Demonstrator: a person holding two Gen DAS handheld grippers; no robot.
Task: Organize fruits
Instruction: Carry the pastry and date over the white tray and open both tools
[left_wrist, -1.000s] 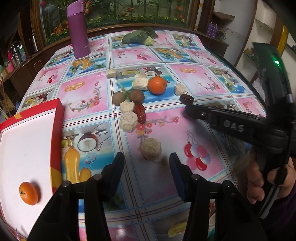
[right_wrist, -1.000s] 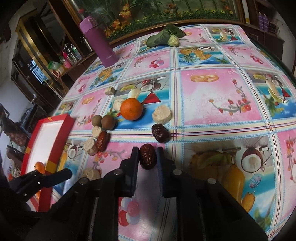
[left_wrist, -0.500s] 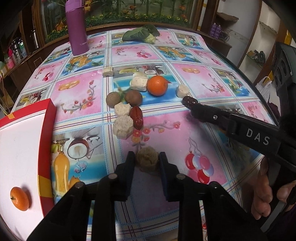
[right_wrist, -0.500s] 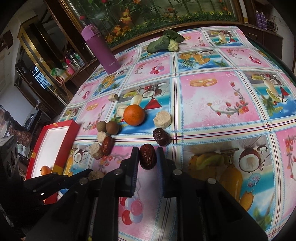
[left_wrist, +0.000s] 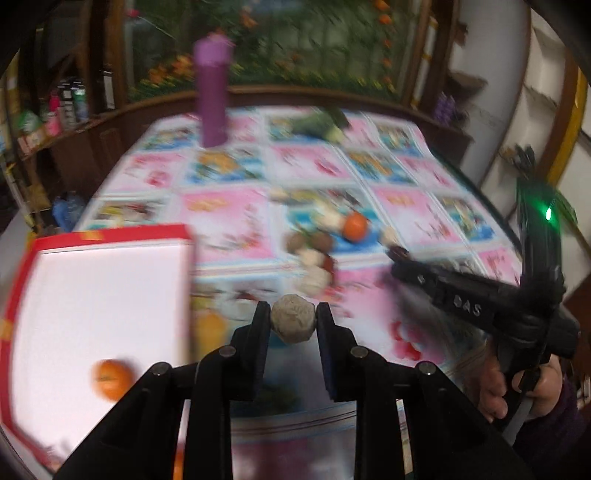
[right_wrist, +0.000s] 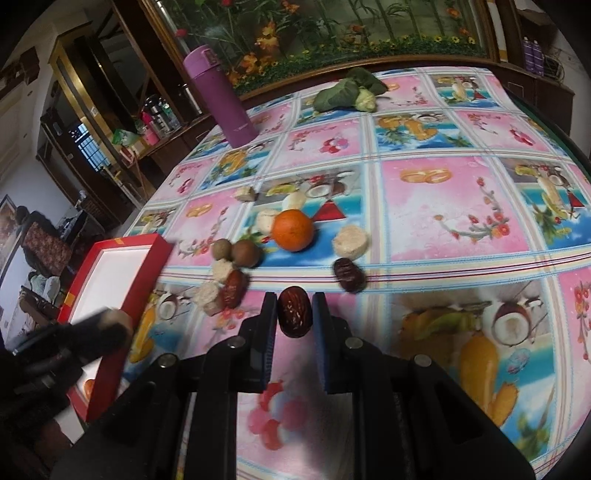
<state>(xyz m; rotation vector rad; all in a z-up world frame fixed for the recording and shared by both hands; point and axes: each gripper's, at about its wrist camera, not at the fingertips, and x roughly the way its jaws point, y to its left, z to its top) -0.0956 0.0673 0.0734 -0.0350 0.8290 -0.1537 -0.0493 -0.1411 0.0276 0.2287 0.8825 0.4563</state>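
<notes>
Left claw (left_wrist: 293, 325) angled down, clamping pale lump (left_wrist: 293, 323); right claw (right_wrist: 294, 312) angled down, gripping date (right_wrist: 294, 312).

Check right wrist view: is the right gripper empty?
No, the right gripper is shut on a dark red date, pinched between its two pads above the patterned tablecloth.

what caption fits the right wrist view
Right claw grips a red date above the fruit-print tablecloth.
</notes>
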